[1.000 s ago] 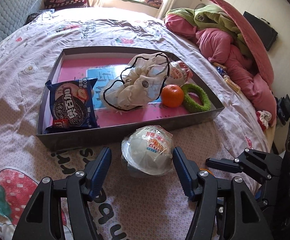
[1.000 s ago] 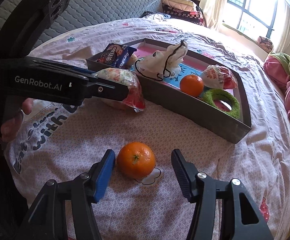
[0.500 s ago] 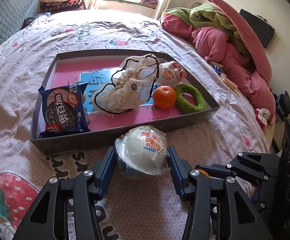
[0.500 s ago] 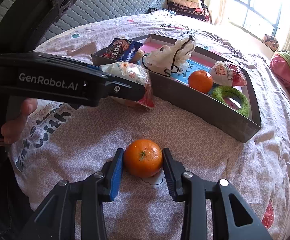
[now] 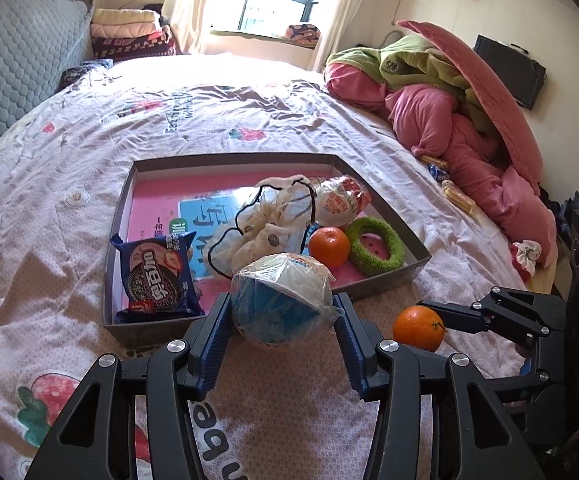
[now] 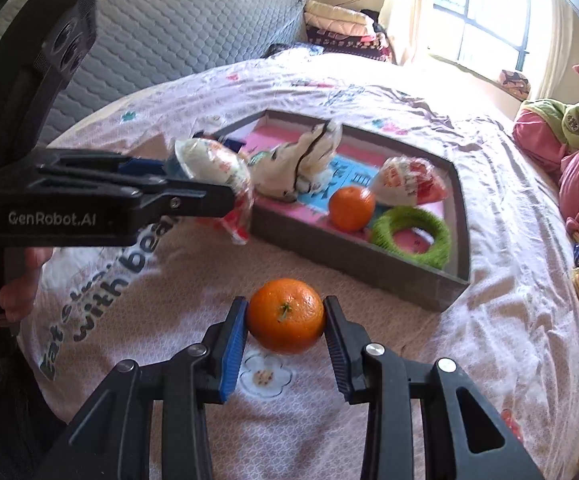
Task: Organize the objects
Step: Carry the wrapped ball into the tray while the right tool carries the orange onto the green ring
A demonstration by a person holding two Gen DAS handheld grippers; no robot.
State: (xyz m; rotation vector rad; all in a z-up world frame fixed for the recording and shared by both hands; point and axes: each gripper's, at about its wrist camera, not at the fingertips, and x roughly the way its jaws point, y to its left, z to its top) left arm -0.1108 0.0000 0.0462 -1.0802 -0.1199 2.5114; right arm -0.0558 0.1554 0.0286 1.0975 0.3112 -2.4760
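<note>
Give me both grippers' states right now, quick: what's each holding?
Left gripper: shut on the plastic-wrapped bowl, near the tray's front wall.
Right gripper: shut on the loose orange, over the bedspread.

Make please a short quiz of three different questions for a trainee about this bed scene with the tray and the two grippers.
1. True or false: the left gripper is shut on an orange.
2. Which thing lies in the tray? A) a green ring B) a banana C) a spoon
3. Fill in: the right gripper holds an ____.

Key
1. False: it grips the wrapped bowl.
2. A: the green ring lies beside the orange in the tray, with the cookie pack and the cloth bag.
3. orange: the held orange sits between its pads.
</note>
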